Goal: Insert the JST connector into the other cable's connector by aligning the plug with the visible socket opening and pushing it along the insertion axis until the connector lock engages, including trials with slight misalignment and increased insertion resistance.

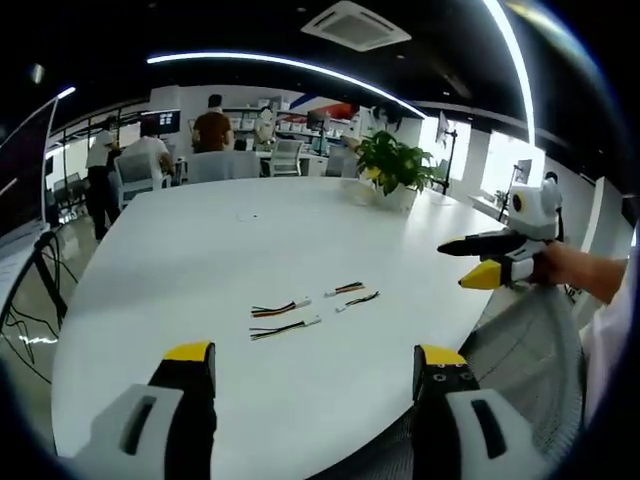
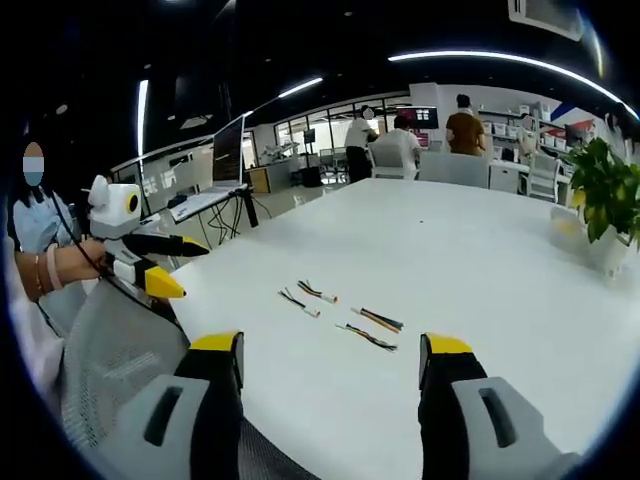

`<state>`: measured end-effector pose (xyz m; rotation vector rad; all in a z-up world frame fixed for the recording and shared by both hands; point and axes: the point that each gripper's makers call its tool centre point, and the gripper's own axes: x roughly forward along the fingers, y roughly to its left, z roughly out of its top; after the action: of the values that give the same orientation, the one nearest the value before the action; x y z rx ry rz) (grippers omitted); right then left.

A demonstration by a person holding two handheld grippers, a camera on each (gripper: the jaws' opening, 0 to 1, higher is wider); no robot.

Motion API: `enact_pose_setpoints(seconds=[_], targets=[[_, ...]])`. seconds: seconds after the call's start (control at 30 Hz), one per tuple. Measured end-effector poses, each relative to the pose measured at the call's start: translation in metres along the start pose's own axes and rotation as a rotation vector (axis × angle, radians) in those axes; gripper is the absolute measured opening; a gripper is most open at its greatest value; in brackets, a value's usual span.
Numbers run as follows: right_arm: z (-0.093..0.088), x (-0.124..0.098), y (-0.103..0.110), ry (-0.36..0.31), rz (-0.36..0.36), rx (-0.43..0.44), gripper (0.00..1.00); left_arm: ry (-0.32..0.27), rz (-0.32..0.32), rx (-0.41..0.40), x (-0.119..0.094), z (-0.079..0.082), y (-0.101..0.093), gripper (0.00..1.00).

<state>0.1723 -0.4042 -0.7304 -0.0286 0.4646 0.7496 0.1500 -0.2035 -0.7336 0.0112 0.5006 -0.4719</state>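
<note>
White-plugged cables beyond (perhaps untouched) fingers

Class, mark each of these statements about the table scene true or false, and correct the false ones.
1. Four short cables lie on the white table. True.
2. The left gripper is shut on a cable. False: its jaws stand open and empty, short of the cables.
3. A potted plant stands on the table's far side. True.
4. The right gripper holds a cable. False: it is open, with nothing between its jaws.
5. The cables are already plugged together. False: they lie apart.
</note>
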Motion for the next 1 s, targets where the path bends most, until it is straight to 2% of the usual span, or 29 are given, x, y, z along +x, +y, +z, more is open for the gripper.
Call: enact_pose_setpoints(seconds=[1.0], targets=[[-0.0028, -0.0001, 0.0019, 0.012, 0.012, 0.005, 0.69, -0.005, -0.008, -0.015, -0.0004, -0.0002, -0.0011, 0.78]])
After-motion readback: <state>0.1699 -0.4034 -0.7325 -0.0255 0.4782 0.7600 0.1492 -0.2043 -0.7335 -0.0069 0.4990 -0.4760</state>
